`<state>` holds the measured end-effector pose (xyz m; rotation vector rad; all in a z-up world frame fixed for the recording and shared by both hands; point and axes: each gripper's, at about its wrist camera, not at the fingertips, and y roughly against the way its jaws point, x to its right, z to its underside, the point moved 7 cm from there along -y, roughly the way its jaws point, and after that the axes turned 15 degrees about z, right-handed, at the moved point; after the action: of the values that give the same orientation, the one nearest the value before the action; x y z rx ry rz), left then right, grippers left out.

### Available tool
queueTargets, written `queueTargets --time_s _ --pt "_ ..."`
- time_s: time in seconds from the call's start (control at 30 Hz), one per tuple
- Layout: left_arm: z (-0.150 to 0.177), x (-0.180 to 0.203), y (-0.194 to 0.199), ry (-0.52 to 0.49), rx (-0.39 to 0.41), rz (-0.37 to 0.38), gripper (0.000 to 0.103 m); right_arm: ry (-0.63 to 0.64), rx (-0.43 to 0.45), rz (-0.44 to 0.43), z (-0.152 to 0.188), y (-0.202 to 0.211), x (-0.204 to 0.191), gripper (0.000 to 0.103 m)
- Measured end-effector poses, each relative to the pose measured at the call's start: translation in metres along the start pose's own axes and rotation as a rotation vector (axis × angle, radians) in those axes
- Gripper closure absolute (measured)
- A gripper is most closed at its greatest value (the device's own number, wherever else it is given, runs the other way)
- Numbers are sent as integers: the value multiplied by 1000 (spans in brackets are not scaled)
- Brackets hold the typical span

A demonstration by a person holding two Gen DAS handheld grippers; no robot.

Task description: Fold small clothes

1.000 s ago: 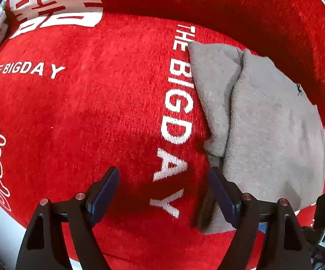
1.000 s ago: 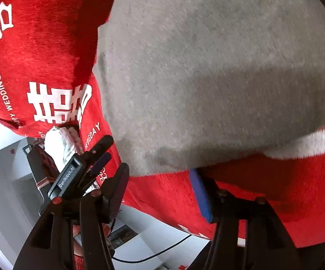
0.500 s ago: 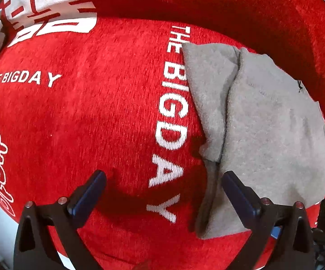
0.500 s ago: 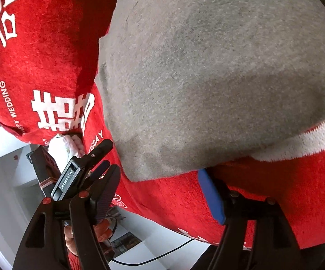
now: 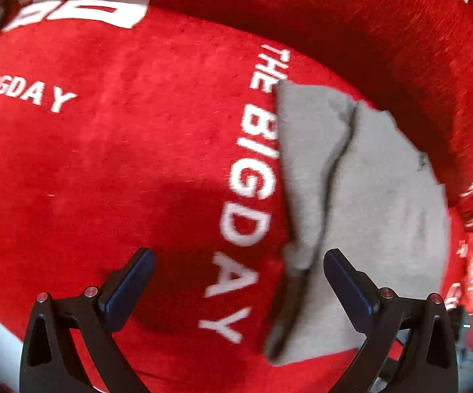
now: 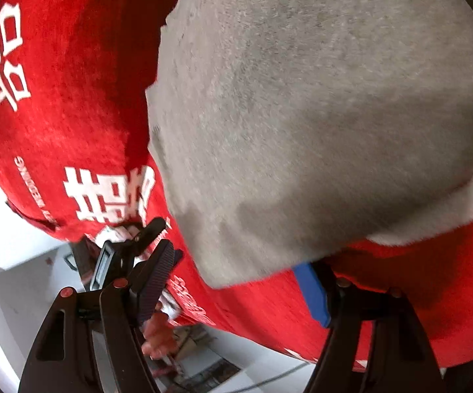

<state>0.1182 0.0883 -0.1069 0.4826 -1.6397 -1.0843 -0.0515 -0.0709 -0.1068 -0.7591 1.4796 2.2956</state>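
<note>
Lying: grey folded garment (image 5: 377,203) flat on the red plush cover (image 5: 138,163), one narrower layer lapped along its left side with a dark seam between the two layers.
Garment position: right half of the left wrist view, left edge touching the white "THE BIG DAY" lettering (image 5: 252,177) (covering part of the B and G strokes).
Left gripper (image 5: 239,281): fingers spread wide, gripping nothing; left pad (image 5: 128,281) over bare red plush, right pad (image 5: 347,285) over the near part of the garment.
Contact, left: cannot tell whether the right pad touches the cloth or only hovers above it.
Right gripper (image 6: 236,285): fingers spread wide, nothing pinched between them; blue-faced pad (image 6: 313,294) just under the garment's near edge, dark ribbed pad (image 6: 154,275) well off to the side over the cover's edge.
Garment, right wrist view (image 6: 302,114): fills most of the frame, near edge rounded and slightly blurred.
Cover markings: large white Chinese characters (image 6: 111,196) beside the garment, more small white lettering along the hem.
Background: left gripper's black body (image 6: 121,249) seen past the cover's edge, with part of a hand (image 6: 157,337) below it (white floor behind).
</note>
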Motion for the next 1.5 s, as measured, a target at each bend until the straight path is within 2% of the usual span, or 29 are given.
queueTargets --time_s 0.2,0.37,0.4,0.47,0.53,0.63,0.77,0.97,1.03,1.1,1.2,1.23,1.3,1.33,1.37,1.47,1.5 --pt "-15 11 -10 43 -15 142 0 -52 11 -66 -3 -9 -12 25" --pt "-21 21 -25 37 -56 191 0 -120 3 -118 -9 -16 -17 27" --pt "-20 24 -27 27 -64 198 0 -129 -4 -119 -10 -17 -17 33" --pt "-15 26 -29 11 -79 208 0 -131 -19 -114 -13 -19 -18 92" --pt "-14 31 -32 11 -91 214 0 -110 -15 -128 -16 -16 -23 93" --pt "-16 35 -37 26 -94 231 0 -48 12 -176 -21 -1 -38 93" --pt "-23 51 -50 46 -115 299 0 14 27 -235 -24 20 -57 93" --pt "-29 91 -66 19 -156 381 0 55 13 -255 -21 32 -66 94" --pt "-29 107 -74 -10 -167 381 0 66 0 -238 -17 30 -63 94" --pt "-28 117 -82 -54 -174 329 0 88 -21 -187 -12 25 -56 94" --pt "-26 117 -95 -92 -194 246 0 155 -74 -32 -5 18 -41 90" --pt "-25 116 -98 -101 -202 229 0 183 -91 19 -4 18 -37 85" --pt "-24 116 -97 -115 -202 226 0 260 -120 109 -1 24 -29 61" --pt "-23 116 -98 -120 -203 221 0 299 -120 138 -1 30 -28 43" --pt "-24 117 -99 -123 -202 206 0 329 -110 154 -3 38 -27 38" --pt "-23 120 -103 -128 -198 180 0 389 -49 202 -20 67 -23 39" --pt "-23 121 -103 -131 -195 172 0 390 -4 215 -32 79 -23 39"
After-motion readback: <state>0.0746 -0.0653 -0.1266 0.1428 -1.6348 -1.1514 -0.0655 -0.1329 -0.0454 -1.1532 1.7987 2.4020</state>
